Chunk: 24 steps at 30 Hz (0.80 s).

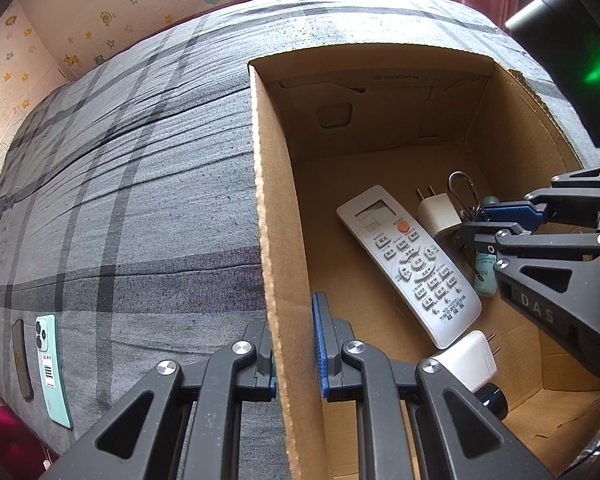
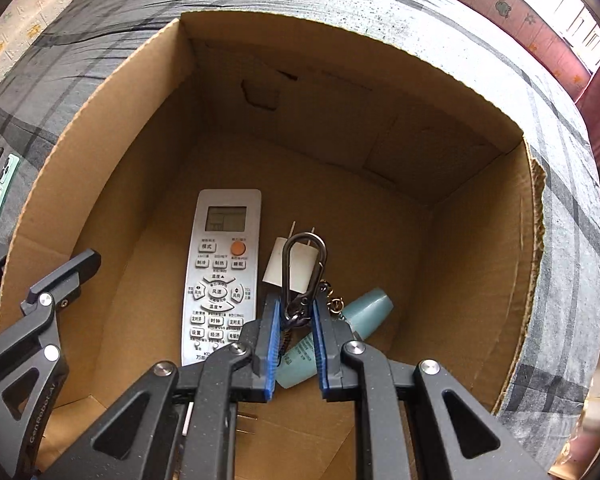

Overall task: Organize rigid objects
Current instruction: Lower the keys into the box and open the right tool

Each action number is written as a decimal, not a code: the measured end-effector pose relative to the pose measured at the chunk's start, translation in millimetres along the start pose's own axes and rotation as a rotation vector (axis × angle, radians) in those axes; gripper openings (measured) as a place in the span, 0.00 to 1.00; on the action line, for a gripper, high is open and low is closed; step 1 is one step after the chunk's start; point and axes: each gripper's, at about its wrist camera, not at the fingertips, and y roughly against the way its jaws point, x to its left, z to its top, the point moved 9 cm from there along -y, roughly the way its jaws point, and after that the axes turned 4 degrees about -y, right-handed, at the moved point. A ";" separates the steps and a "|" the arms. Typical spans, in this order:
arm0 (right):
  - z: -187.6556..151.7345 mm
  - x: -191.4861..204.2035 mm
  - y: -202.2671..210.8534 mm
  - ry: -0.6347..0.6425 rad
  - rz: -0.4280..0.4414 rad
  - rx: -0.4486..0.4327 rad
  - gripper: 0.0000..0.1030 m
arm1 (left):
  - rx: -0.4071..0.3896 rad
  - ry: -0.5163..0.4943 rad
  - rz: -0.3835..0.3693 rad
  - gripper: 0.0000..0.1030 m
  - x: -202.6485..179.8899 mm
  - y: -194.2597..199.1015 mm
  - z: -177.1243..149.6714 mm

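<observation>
Left wrist view: left gripper [image 1: 296, 344] clamped on the side wall of the cardboard box [image 1: 272, 208]; second white charger [image 1: 466, 362] near the remote [image 1: 410, 264]; green phone [image 1: 52, 368] out on the plaid bedspread [image 1: 120, 184].

Right wrist view: right gripper [image 2: 296, 322] pinched on the carabiner keychain [image 2: 302, 270], inside the box above a white plug [image 2: 288, 266] and teal tube [image 2: 340, 328].

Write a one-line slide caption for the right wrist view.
Right gripper lowers a carabiner keychain into a cardboard box beside a remote, charger and teal tube.
</observation>
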 end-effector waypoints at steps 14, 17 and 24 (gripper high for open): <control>-0.5 -5.0 -7.6 -0.020 0.021 0.009 0.16 | 0.001 -0.001 0.003 0.15 -0.9 -0.5 -0.5; 0.9 -7.2 -3.0 -0.018 0.027 -0.006 0.26 | 0.001 -0.003 0.005 0.15 -0.6 0.1 -0.4; 6.2 -11.3 19.8 -0.027 0.050 -0.078 0.60 | 0.001 -0.002 0.006 0.15 -1.3 0.8 -0.5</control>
